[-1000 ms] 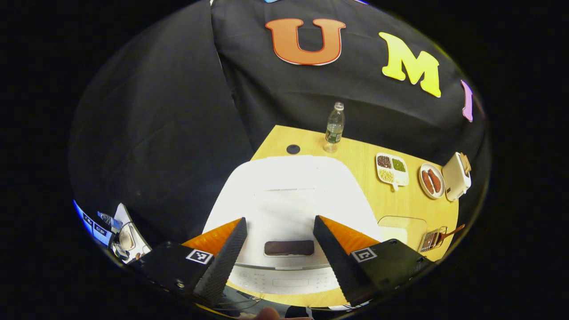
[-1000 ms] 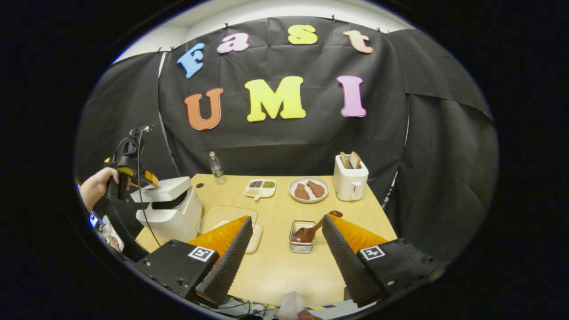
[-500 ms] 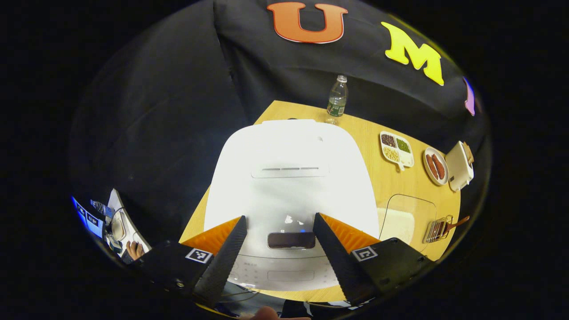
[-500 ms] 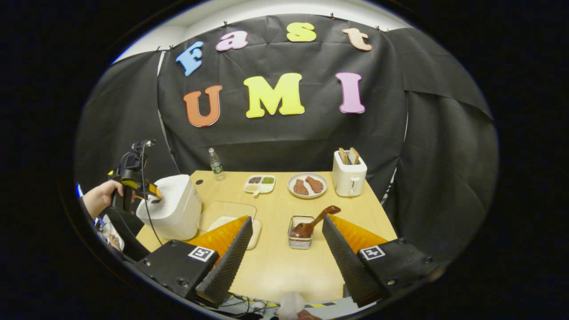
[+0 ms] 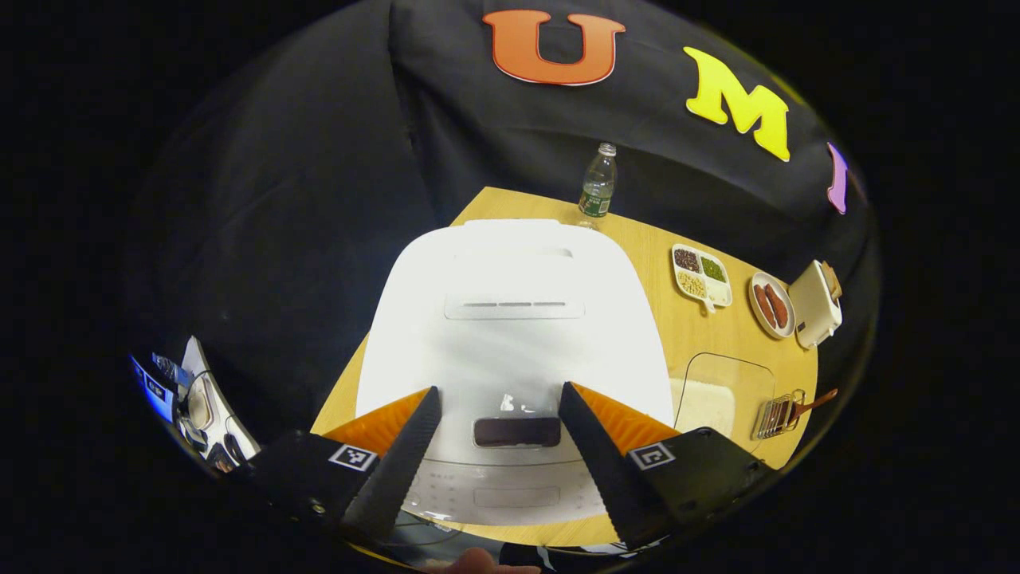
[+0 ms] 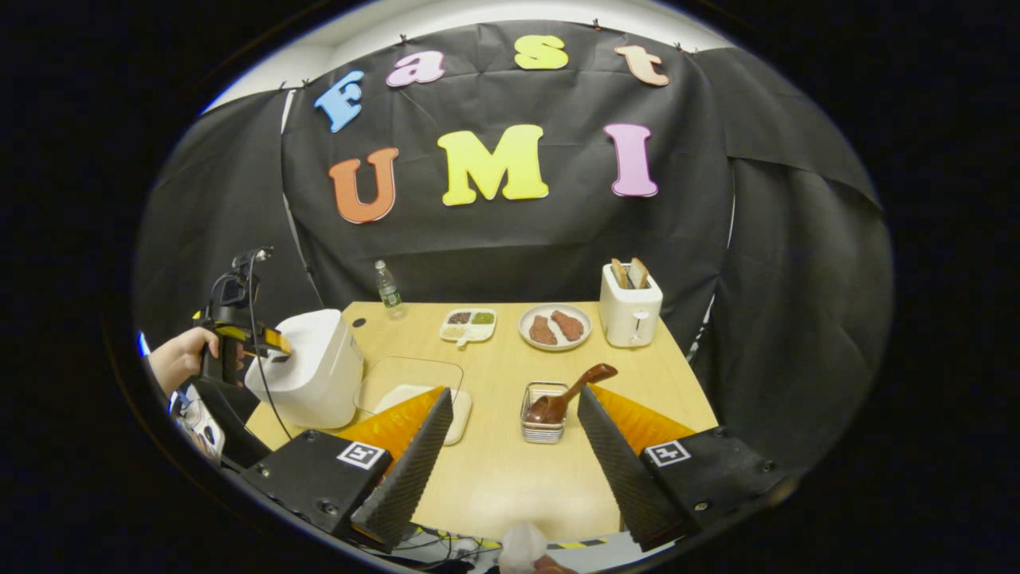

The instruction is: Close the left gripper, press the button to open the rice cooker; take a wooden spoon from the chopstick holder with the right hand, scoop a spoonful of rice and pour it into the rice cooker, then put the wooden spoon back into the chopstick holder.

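1. the left gripper (image 5: 496,446) hangs above the front of the white rice cooker (image 5: 510,319), its two fingers spread apart with the dark button (image 5: 517,431) showing in the gap between them. i judge this placing lines the tool up over the release, though the fingers would have to come together before pressing, as the task asks.
2. the rice cooker sits at the desk's (image 6: 510,478) left edge, lid down. from the right gripper view a hand (image 6: 179,359) holds the left gripper against the cooker's front top (image 6: 303,375).
3. the right gripper (image 6: 510,454) waits above the near edge of the desk, fingers wide apart and gripping nothing. it points toward the chopstick holder (image 6: 543,414), a small wire basket near the desk's middle, probably so the reach for the spoon is short.
4. the wooden spoon (image 6: 570,395) rests in that holder, bowl down and handle leaning out to the right, an easy angle to pinch.
5. a clear lidded tray of rice (image 6: 410,387) lies between cooker and holder (handy for scooping).
6. along the far edge stand a water bottle (image 6: 388,288), a divided dish of beans (image 6: 468,325), a plate of meat (image 6: 555,327) and a toaster (image 6: 629,311).
7. writing: the bottle's label and the cooker's front panel markings are too small to read; the square markers on the grippers carry patterns, not words.
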The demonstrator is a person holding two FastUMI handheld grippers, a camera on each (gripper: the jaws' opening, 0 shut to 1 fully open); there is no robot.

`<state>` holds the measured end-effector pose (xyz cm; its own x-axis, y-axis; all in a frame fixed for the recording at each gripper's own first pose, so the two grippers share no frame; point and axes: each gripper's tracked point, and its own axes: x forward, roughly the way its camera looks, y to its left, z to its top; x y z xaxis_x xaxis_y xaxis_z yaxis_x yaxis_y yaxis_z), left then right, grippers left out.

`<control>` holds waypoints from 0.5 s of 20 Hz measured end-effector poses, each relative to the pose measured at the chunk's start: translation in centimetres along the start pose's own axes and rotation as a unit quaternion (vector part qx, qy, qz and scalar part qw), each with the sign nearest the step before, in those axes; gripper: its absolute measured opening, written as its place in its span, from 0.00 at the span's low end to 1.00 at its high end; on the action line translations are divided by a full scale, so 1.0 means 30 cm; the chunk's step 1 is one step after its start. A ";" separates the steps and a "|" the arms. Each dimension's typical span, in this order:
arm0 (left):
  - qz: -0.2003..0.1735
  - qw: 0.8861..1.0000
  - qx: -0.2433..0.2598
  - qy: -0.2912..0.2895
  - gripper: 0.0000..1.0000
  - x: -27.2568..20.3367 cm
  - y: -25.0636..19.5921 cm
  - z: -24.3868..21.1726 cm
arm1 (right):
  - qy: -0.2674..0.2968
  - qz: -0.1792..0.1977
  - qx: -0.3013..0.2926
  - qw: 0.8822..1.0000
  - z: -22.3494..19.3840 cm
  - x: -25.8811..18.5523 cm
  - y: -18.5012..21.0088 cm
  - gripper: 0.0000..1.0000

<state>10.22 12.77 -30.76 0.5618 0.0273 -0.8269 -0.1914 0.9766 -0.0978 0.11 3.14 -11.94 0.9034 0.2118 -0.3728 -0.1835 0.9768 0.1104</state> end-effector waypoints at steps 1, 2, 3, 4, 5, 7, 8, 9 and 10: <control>0.002 1.000 0.004 -0.004 0.98 -0.007 0.004 0.010 | -0.003 -0.001 -0.001 1.000 0.010 0.000 0.001 1.00; 0.009 1.000 0.005 -0.011 0.99 -0.006 0.008 0.017 | -0.003 -0.002 -0.002 1.000 0.011 -0.002 -0.001 1.00; 0.019 1.000 0.011 -0.014 0.99 -0.012 0.012 0.023 | -0.004 -0.003 -0.005 1.000 0.012 -0.003 -0.002 1.00; 0.032 0.999 0.018 -0.033 0.99 -0.021 0.028 0.051 | -0.004 -0.006 -0.007 1.000 0.013 -0.003 -0.008 1.00; 0.038 0.998 0.026 -0.052 0.98 -0.029 0.035 0.080 | -0.004 -0.007 -0.008 1.000 0.017 -0.005 -0.010 1.00; 0.046 0.993 0.032 -0.101 0.98 -0.071 0.032 0.154 | -0.006 -0.008 -0.005 1.000 0.019 -0.003 -0.013 1.00; 0.047 0.991 0.037 -0.118 0.98 -0.087 0.032 0.179 | -0.007 -0.009 -0.006 1.000 0.018 -0.007 -0.012 1.00; 0.049 0.989 0.042 -0.137 0.98 -0.111 0.036 0.201 | -0.008 -0.009 -0.007 1.000 0.020 -0.009 -0.011 1.00; 0.048 0.986 0.044 -0.155 0.98 -0.134 0.036 0.226 | -0.015 -0.009 -0.007 1.000 0.034 -0.013 -0.008 1.00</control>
<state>13.21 15.18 -23.79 0.7663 0.1719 -0.6190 -0.1933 0.9806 0.0330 0.19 2.80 -10.88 0.9180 0.1929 -0.3466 -0.1722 0.9810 0.0898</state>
